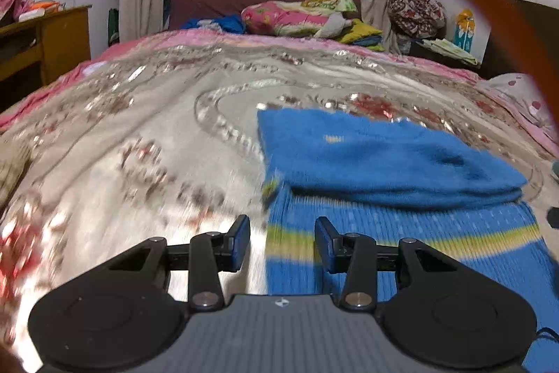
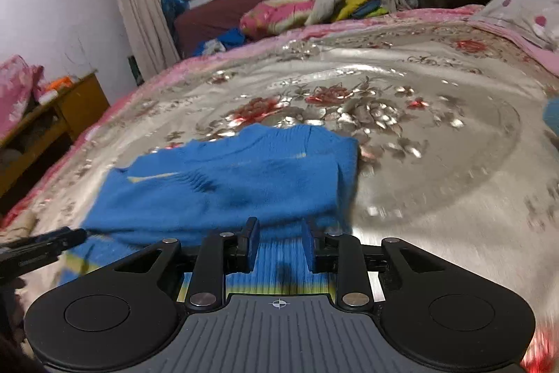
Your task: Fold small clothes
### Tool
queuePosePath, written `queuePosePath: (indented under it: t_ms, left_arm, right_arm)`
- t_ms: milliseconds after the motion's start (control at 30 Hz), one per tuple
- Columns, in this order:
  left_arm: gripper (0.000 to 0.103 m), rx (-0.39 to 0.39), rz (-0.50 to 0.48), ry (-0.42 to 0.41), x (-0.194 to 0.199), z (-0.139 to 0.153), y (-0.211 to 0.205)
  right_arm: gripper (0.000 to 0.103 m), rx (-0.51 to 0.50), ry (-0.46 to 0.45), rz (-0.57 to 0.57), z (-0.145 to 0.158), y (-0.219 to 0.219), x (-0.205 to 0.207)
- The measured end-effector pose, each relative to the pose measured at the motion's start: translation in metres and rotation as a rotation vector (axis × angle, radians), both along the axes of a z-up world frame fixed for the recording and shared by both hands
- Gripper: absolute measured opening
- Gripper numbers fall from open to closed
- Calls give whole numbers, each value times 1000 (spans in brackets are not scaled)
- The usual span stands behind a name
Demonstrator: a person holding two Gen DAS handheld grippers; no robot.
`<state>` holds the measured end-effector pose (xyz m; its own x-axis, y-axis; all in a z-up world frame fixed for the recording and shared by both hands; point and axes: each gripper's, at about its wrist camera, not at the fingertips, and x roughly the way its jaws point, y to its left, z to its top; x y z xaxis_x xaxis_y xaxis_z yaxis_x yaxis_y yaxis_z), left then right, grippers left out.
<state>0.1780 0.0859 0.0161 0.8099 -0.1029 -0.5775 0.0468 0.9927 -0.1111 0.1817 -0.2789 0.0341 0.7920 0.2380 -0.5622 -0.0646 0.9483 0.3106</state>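
A blue knit sweater (image 1: 384,163) lies mid-bedspread (image 1: 157,128), its top half already folded over the striped hem. Left gripper (image 1: 283,242) and right gripper (image 2: 278,245) hover at that hem, jaws parted, gripping nothing; folds seemingly remain.

I see my left gripper (image 1: 282,242) tipped downward, fingers (image 1: 239,242) apart with nothing between them (the right gripper (image 2: 279,245) likewise, its gap narrower).
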Motion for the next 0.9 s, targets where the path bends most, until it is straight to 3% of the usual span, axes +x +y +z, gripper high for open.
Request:
queuePosePath:
  t_ms: [133,333,500,767,900]
  left_arm:
    - [47,8,-3,9,-28,1,6]
    - [47,-15,-1,75,-64,-4,13]
    - [47,16,-32,114,-92,-9,12]
    - [47,-28,-69,145,-114,-9,13]
    - [47,-37,-77,167,-119,-10,12]
  right_arm:
    - [28,130,9,-86,-15,-26,-46]
    - [28,217,52,-146,-23,-51,-84]
    - [28,211,91,-120,-26,-46,-112]
    - [28,109,141,-33,-23,-28,-149]
    - [33,87,174,-8,-26,-26,-164]
